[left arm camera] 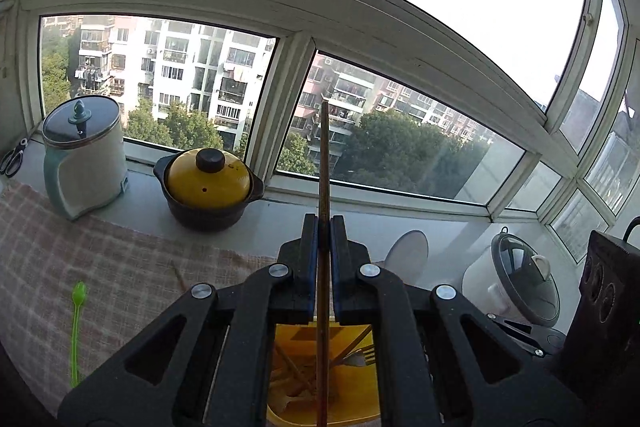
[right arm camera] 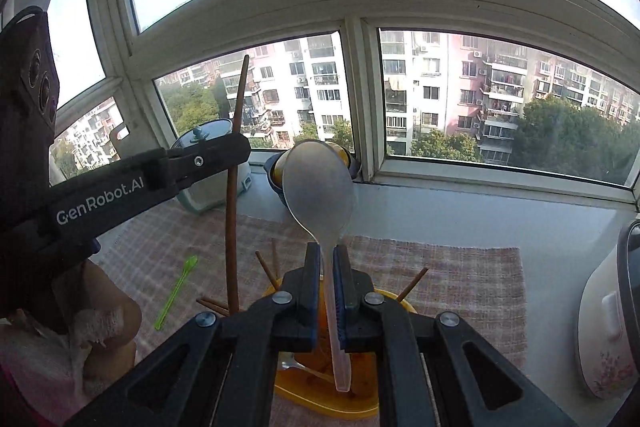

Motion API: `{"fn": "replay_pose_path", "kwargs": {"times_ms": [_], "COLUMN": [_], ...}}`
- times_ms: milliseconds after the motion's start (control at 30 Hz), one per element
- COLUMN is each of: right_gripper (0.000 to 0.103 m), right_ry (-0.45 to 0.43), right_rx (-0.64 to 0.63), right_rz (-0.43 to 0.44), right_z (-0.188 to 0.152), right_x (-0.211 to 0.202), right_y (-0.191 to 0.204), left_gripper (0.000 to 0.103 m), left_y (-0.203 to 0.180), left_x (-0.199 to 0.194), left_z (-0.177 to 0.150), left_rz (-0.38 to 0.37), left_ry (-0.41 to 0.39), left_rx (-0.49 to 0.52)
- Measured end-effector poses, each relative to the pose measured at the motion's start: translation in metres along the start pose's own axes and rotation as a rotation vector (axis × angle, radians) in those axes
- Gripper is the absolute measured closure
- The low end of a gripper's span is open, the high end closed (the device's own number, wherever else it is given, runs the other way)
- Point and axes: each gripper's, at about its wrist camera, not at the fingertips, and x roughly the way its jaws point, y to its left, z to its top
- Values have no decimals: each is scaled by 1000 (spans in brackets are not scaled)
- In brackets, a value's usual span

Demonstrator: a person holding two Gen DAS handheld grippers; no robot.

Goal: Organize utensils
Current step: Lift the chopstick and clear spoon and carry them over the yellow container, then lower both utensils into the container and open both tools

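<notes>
My left gripper is shut on a brown chopstick held upright above the yellow utensil holder. The holder holds several chopsticks and a metal fork. My right gripper is shut on the handle of a translucent white rice spoon, bowl up, over the same holder. The left gripper with its chopstick shows at the left of the right wrist view. A green plastic spoon lies on the checked cloth; it also shows in the right wrist view.
On the windowsill stand a white kettle with a glass lid and a black pot with a yellow lid. Scissors lie at far left. A white rice cooker stands at right. A window runs behind the sill.
</notes>
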Motion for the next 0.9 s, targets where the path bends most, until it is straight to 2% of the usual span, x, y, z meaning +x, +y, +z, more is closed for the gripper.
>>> {"fn": "replay_pose_path", "kwargs": {"times_ms": [367,633,900], "right_gripper": [100,100,100], "right_ry": [26,20,25], "right_rx": [34,16,20], "right_rz": [-20,-50,-42], "right_z": [-15,-28,-40], "right_x": [36,46,46], "right_y": [-18,-18,-19], "left_gripper": [99,99,99], "left_y": [-3,-3,0], "left_x": [24,32,30], "left_z": [-23,-36,-49], "left_rz": [39,49,51], "left_ry": [-13,6,37], "left_rx": [15,27,39]}}
